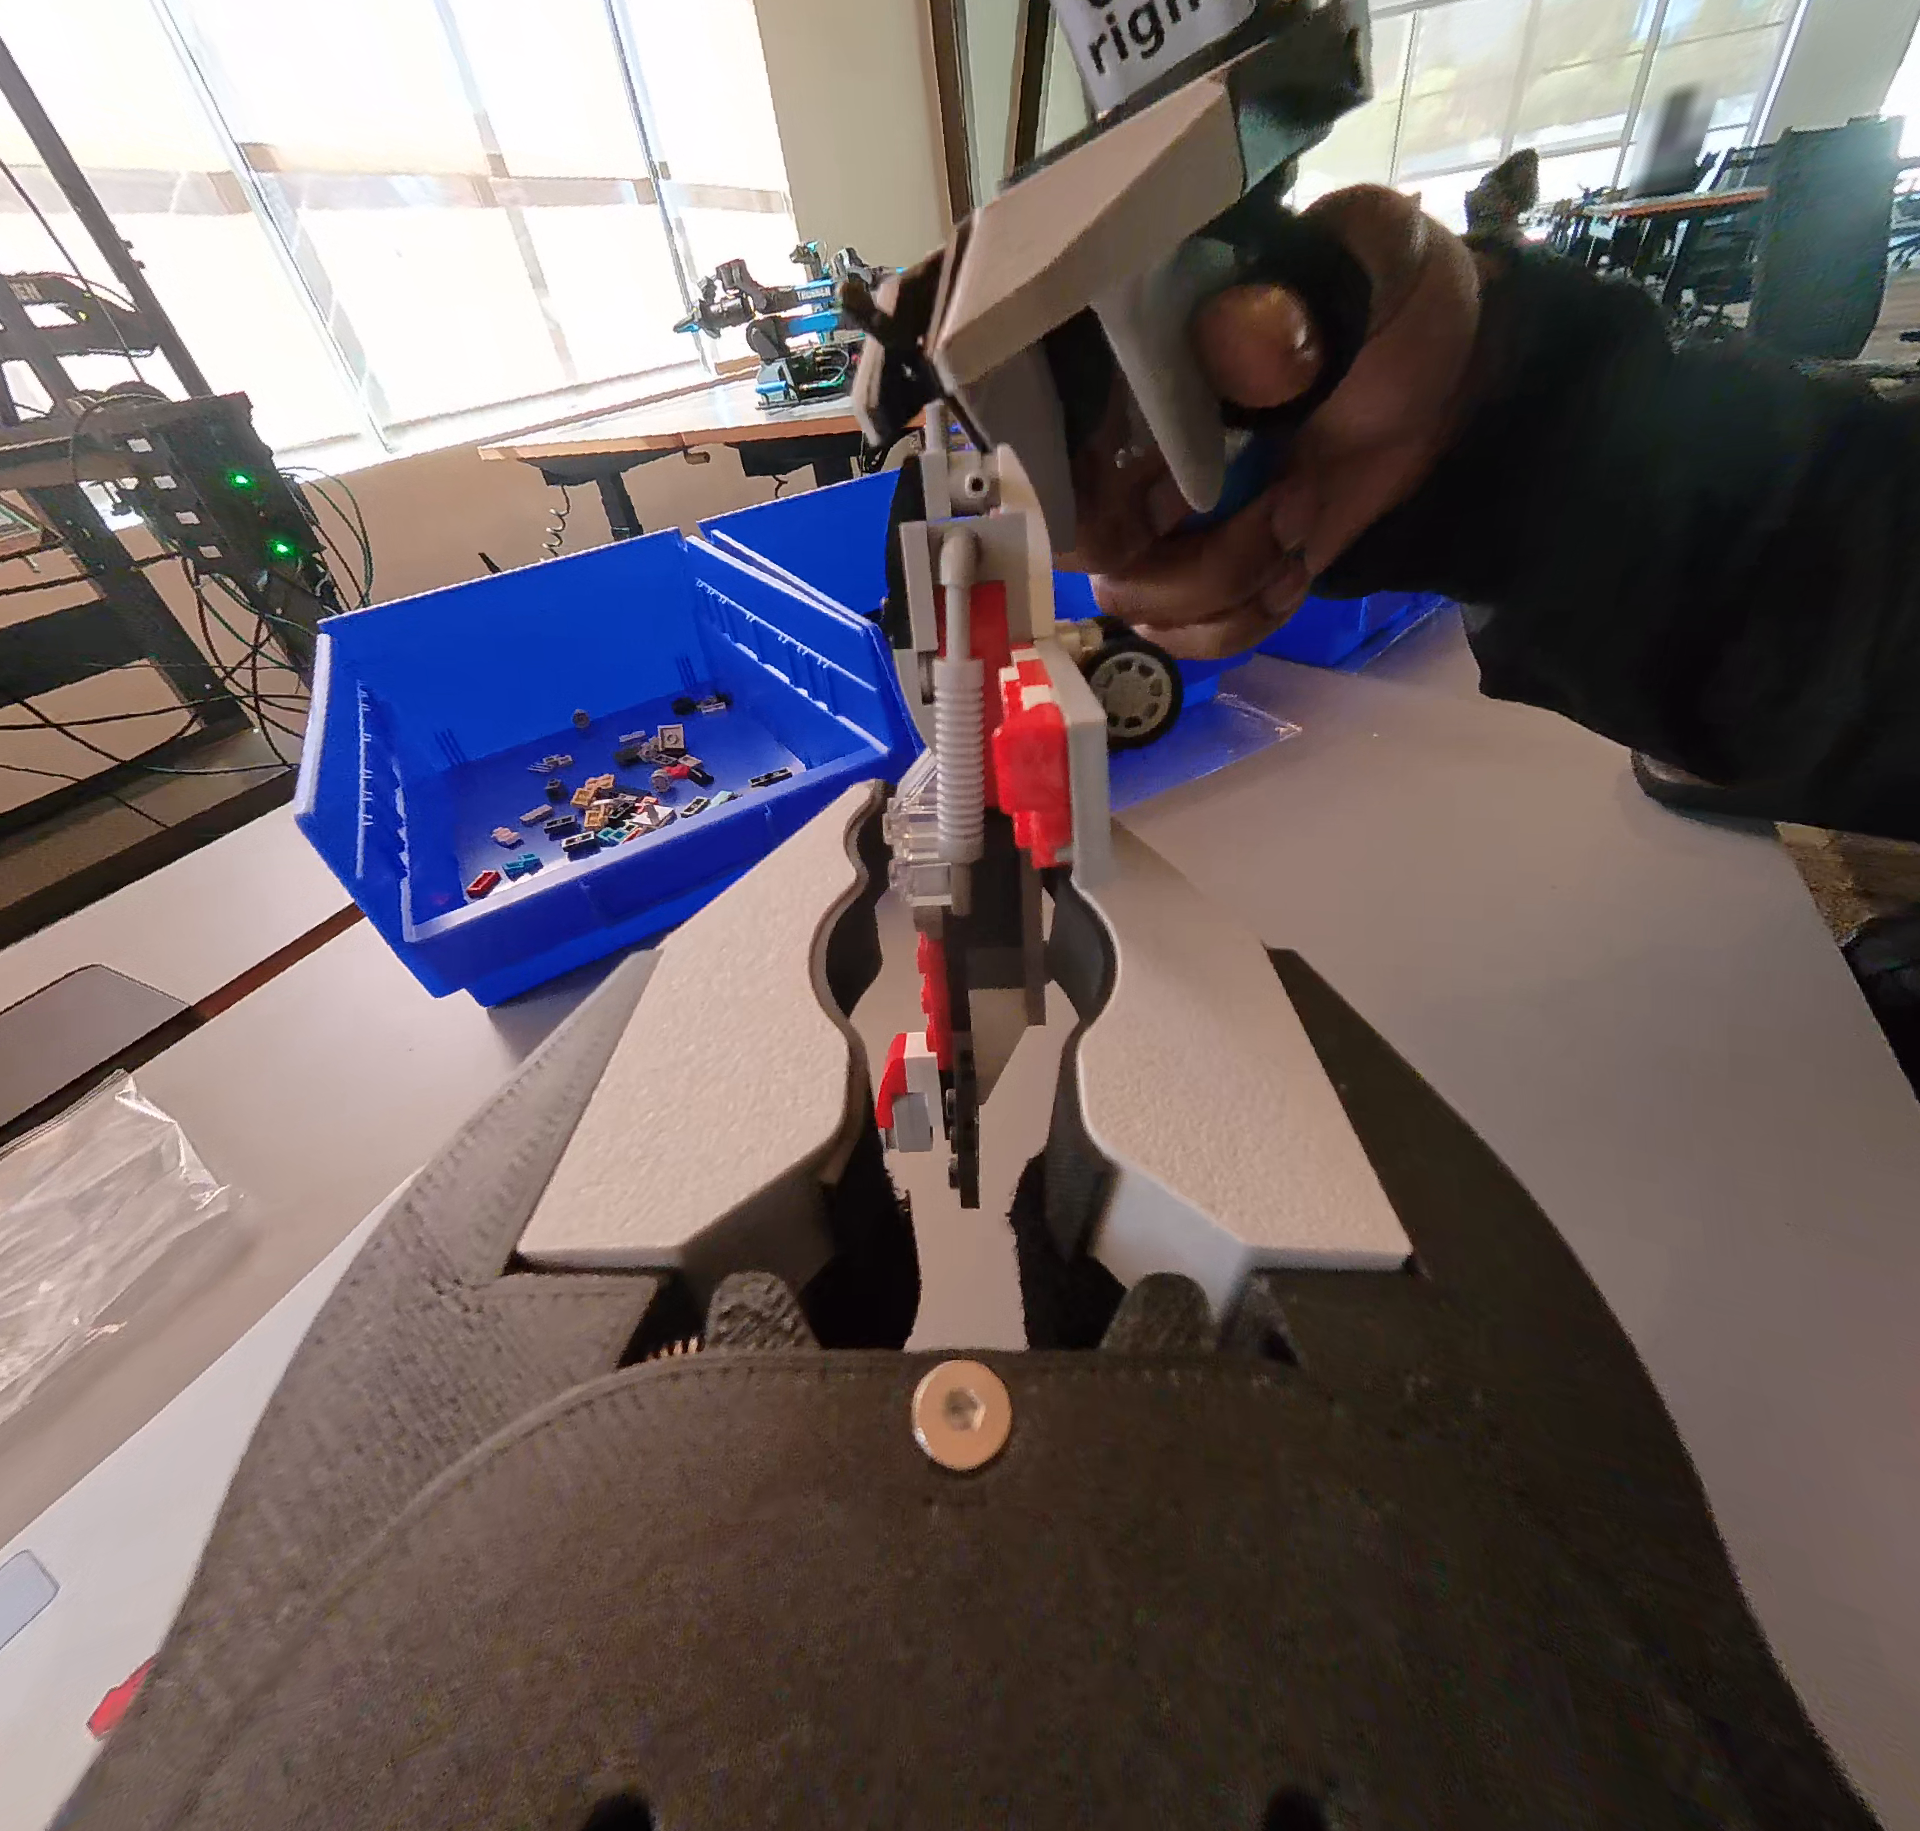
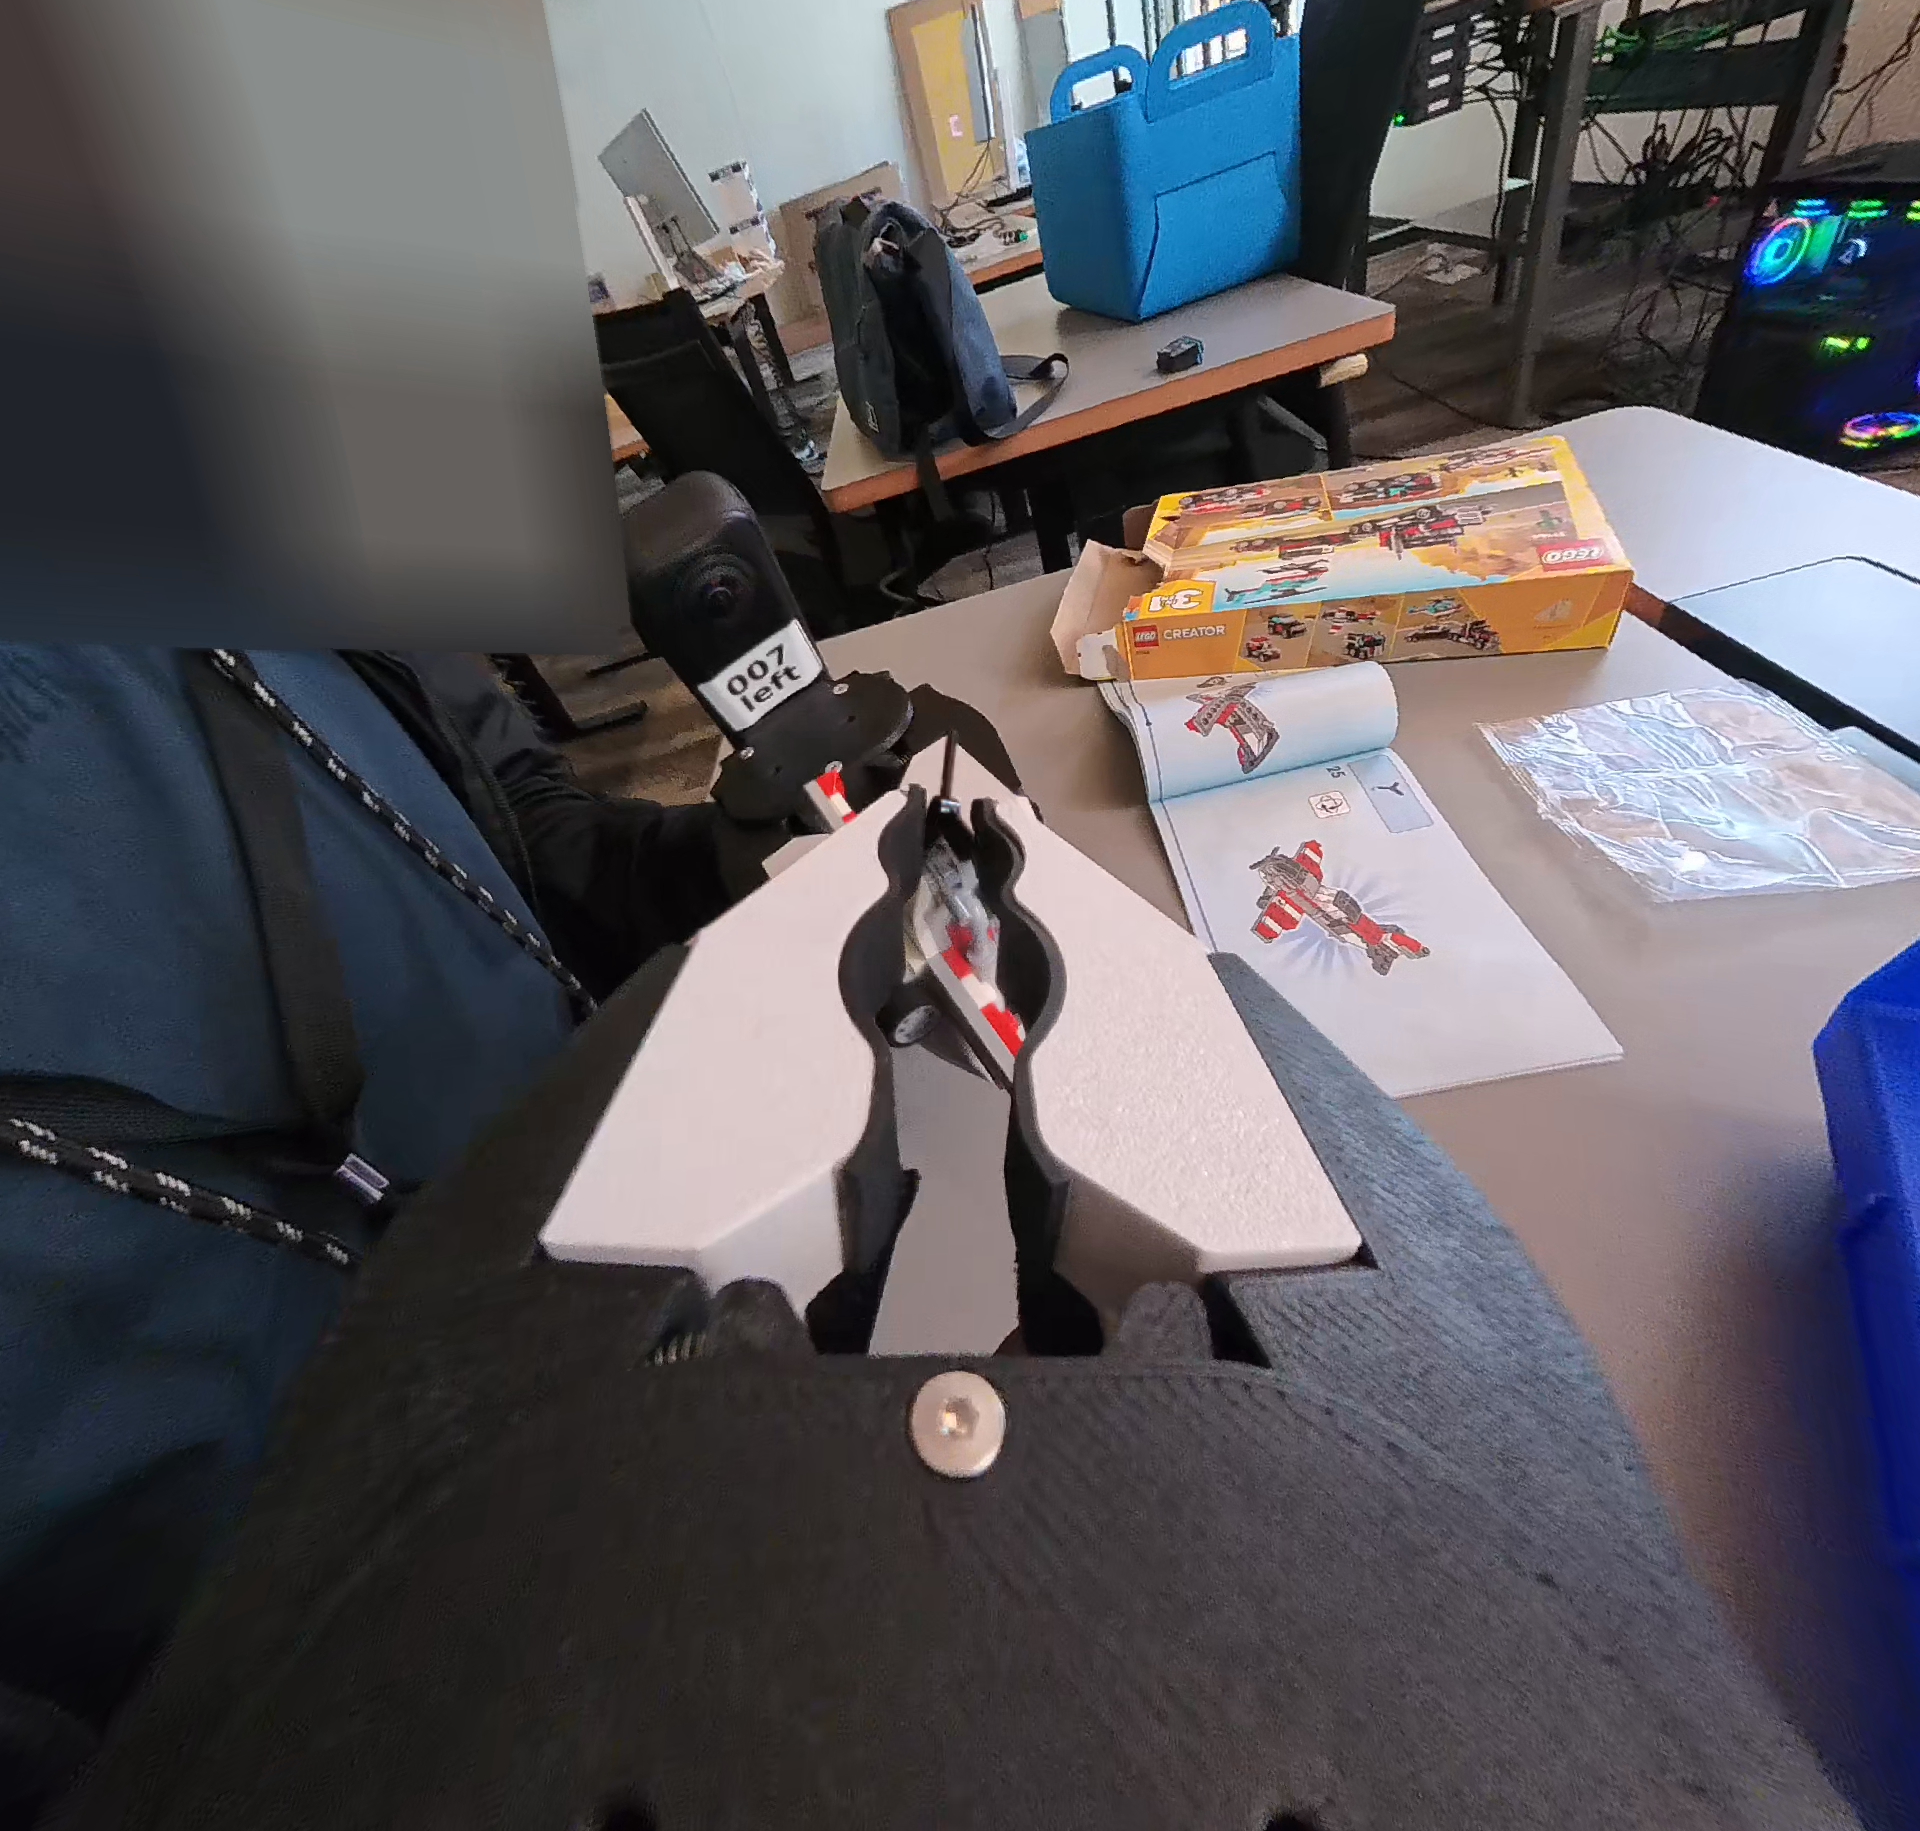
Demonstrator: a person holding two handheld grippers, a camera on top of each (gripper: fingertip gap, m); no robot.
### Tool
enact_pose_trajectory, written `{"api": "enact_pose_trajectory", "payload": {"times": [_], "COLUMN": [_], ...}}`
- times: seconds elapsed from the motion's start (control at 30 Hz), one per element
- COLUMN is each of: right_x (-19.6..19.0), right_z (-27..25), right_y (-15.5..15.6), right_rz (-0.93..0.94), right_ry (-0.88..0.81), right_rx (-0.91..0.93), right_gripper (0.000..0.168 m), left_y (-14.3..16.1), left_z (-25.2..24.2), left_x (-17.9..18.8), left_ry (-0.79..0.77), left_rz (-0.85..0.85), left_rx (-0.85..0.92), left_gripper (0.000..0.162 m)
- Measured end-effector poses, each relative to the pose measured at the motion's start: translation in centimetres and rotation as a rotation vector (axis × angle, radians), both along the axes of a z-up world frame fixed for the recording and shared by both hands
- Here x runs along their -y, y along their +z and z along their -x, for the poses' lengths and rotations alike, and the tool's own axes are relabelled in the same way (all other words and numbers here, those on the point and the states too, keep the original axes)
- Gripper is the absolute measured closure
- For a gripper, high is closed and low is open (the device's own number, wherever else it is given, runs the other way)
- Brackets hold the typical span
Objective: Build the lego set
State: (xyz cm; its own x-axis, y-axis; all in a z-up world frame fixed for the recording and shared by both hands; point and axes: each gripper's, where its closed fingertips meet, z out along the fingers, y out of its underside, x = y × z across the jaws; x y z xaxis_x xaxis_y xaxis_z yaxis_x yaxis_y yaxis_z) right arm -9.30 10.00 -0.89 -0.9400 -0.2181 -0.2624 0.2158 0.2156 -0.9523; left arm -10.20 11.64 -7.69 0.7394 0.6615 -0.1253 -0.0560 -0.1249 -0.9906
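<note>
Here the red-and-grey Lego model (image 1: 971,846) stands lengthwise between both tools, off the worktop (image 1: 1455,950) — left hand-held gripper (image 1: 971,960) pinching its lower end, right hand-held gripper (image 1: 914,358) clamped on a black piece at the top, directly above.

**Table layout, mid-build**

Model (image 1: 977,794) held above the table (image 1: 1455,950), between left gripper (image 1: 982,846) below and right gripper (image 1: 914,379) above. Bin (image 1: 582,742) of loose pieces (image 1: 613,794) beyond. Booklet (image 2: 1351,898) lies open; box (image 2: 1371,566) behind it; plastic bag (image 2: 1704,794) beside both.
</note>
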Motion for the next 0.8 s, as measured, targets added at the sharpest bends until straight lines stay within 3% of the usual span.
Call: {"api": "enact_pose_trajectory", "payload": {"times": [0.8], "right_x": [-0.3], "right_z": [0.2], "right_y": [1.0], "right_rz": [0.043], "right_ry": [0.005], "right_rx": [0.073], "right_gripper": [0.165], "left_y": [-0.1], "left_z": [0.0], "left_x": [-0.2], "left_ry": [-0.003], "left_rz": [-0.009], "left_rx": [0.012], "left_gripper": [0.136]}}
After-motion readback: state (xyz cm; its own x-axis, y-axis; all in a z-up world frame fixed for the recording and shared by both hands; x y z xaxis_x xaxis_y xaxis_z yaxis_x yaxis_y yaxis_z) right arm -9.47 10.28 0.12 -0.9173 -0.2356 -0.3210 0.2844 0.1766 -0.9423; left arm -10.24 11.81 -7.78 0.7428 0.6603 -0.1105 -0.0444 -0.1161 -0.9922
